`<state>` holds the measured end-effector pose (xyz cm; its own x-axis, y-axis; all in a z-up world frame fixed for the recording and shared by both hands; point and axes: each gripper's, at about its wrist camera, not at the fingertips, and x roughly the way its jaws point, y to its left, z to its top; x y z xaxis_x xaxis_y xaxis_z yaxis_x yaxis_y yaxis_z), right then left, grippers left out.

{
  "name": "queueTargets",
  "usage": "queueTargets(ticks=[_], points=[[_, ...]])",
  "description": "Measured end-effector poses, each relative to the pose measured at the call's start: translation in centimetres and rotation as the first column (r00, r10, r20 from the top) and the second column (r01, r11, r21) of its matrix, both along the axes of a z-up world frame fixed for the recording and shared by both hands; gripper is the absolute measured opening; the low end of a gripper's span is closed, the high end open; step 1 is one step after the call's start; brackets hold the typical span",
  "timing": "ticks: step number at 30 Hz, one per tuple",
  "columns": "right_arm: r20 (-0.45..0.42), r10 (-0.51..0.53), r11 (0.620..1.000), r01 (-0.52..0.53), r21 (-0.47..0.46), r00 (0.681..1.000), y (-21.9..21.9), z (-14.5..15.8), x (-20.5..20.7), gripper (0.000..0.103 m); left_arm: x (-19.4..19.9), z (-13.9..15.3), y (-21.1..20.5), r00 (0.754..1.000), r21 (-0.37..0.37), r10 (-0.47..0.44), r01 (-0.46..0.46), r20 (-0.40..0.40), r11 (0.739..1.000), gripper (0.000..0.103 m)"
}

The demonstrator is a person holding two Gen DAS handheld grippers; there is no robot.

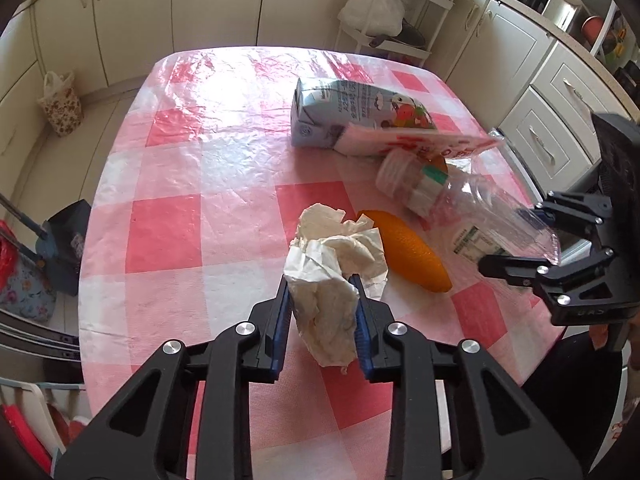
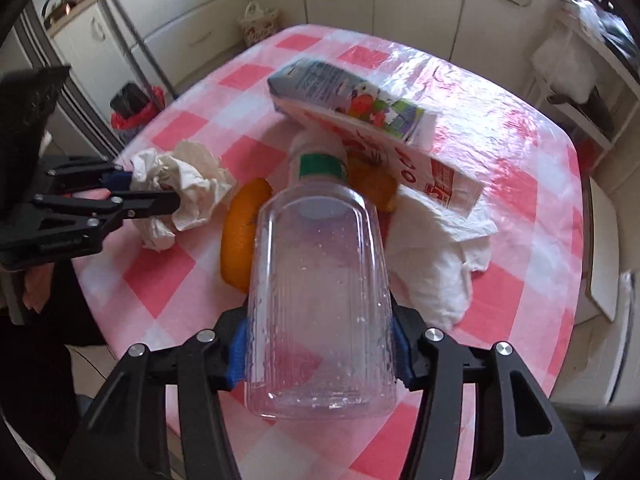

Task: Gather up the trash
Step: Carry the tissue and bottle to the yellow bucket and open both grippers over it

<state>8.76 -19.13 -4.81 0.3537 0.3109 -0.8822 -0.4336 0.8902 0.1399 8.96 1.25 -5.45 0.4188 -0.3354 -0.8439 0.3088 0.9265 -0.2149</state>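
Over on the left, the left gripper is clamped on a crumpled white paper wad, blue pads pressing it from both sides, and the wad is held just above the near part of the pink-and-white checked table. In the right wrist view that same gripper comes in from the left edge with the paper bunched at its tips. Just right of the wad lies a piece of orange peel, flat on the cloth, very close to the paper though contact is hard to judge. Farther back, a blue drink carton lies on its side in the middle of the table, and a flat red-and-white packet leans against its near right end. Moving right, the right gripper grips a clear plastic bottle by its base, both blue pads tight on its ribbed sides; the bottle is tilted, its green-banded neck and white cap pointing far toward the packet. A second bit of orange peel peeks out beside the neck. To the right of the bottle, a white tissue lies spread on the table, partly under the packet.
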Motion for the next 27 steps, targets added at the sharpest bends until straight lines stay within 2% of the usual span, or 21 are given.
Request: queueTargets(ticks=[3,6,9,10,13,16,19,25,27], points=[[-0.001,-0.070,0.986,0.069,0.152,0.998,-1.4,0.5,-1.3,0.055,-0.2,0.6,0.5,1.000,-0.017,0.012,-0.012,0.023,1.000,0.025],[-0.021,-0.131,0.948,0.131,0.289,0.991,-2.8,0.6,-2.1,0.055,-0.5,1.7,1.2,0.997,-0.044,0.036,-0.034,0.064,0.998,0.024],[0.001,-0.166,0.910,0.153,0.385,0.986,-3.7,2.1,-2.5,0.055,-0.8,2.9,1.9,0.991,-0.076,0.064,-0.055,0.120,0.996,0.024],[0.007,-0.177,0.900,0.159,0.405,0.984,-3.9,2.4,-2.8,0.055,-0.9,3.2,2.2,0.988,-0.085,0.077,-0.067,0.132,0.994,0.025],[0.012,-0.191,0.912,0.173,0.371,0.981,-4.1,2.3,-3.0,0.055,-1.1,3.8,2.9,0.982,-0.107,0.110,-0.094,0.155,0.990,0.025],[0.003,-0.194,0.886,0.174,0.431,0.981,-5.2,2.9,-3.5,0.055,-1.3,4.5,3.3,0.975,-0.127,0.128,-0.106,0.180,0.986,0.025],[0.011,-0.218,0.824,0.178,0.538,0.976,-6.9,4.1,-4.2,0.055,-1.8,5.4,3.4,0.966,-0.147,0.130,-0.099,0.224,0.984,0.025],[0.004,-0.320,0.643,0.214,0.736,0.947,-10.0,5.2,-6.1,0.055,-2.6,6.8,2.7,0.948,-0.164,0.119,-0.073,0.294,0.984,0.025],[0.003,-0.345,0.601,0.219,0.769,0.938,-10.7,5.5,-6.5,0.055,-3.0,7.0,2.2,0.944,-0.157,0.111,-0.064,0.311,0.985,0.025]])
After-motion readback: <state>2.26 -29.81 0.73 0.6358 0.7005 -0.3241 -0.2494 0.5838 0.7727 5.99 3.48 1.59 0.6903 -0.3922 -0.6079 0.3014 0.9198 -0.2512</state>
